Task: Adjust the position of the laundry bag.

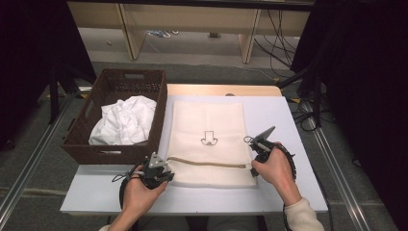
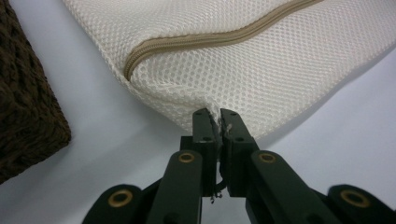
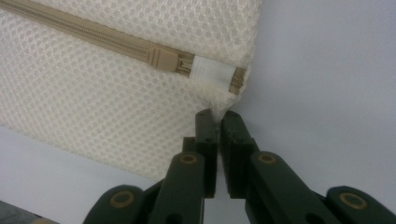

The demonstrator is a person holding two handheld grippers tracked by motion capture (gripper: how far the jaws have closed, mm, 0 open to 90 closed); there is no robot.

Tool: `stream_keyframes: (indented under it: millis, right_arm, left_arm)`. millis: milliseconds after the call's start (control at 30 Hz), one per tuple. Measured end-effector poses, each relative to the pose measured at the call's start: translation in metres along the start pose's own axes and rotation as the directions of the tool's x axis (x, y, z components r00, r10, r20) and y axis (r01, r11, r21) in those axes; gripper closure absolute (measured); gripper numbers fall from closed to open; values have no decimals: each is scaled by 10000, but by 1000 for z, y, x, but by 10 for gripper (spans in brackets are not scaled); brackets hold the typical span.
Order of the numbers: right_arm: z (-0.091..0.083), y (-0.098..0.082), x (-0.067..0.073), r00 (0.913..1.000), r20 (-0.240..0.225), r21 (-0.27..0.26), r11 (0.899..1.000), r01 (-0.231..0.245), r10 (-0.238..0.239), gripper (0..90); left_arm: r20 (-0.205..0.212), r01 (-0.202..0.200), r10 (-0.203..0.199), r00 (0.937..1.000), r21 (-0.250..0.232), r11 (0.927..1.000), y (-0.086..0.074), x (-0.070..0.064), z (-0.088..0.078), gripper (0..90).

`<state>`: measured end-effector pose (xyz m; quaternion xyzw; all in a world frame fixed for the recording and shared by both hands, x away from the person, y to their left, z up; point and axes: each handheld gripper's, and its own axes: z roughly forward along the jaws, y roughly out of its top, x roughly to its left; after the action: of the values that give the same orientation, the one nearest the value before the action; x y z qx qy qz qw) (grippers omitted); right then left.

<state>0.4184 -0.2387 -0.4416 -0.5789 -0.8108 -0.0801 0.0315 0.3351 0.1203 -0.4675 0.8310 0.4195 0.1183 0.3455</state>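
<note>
Both tools pinch the mesh laundry bag at its near edge: left tool below the zipper's closed end, right tool just under the slider, probably to tension or lift it. Beyond the left tool, a wicker basket holds white clothing on the table, likely awaiting bagging.

Cream mesh laundry bag lies flat on the white surface, just beside the basket. Tan zipper shut, running across near the front edge. Small black print mid-bag.

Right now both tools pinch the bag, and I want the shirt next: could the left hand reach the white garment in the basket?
Probably yes: the brown wicker basket is open-topped beside the left hand.
</note>
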Motion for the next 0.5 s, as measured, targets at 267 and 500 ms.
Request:
stream_keyframes:
  millis: [267, 500]
  right_arm:
    - [-2, -8, 2, 9998, -75, -211, 9996, -210, 208, 870]
    - [-10, -15, 4, 9994, -79, -277, 9991, -330, 328, 870]
  left_arm:
    - [63, -26, 25, 10000, 35, 10000, -2, -5, -5, 855]
    - [176, 19, -19, 9998, -5, 10000, -8, -11, -7, 854]
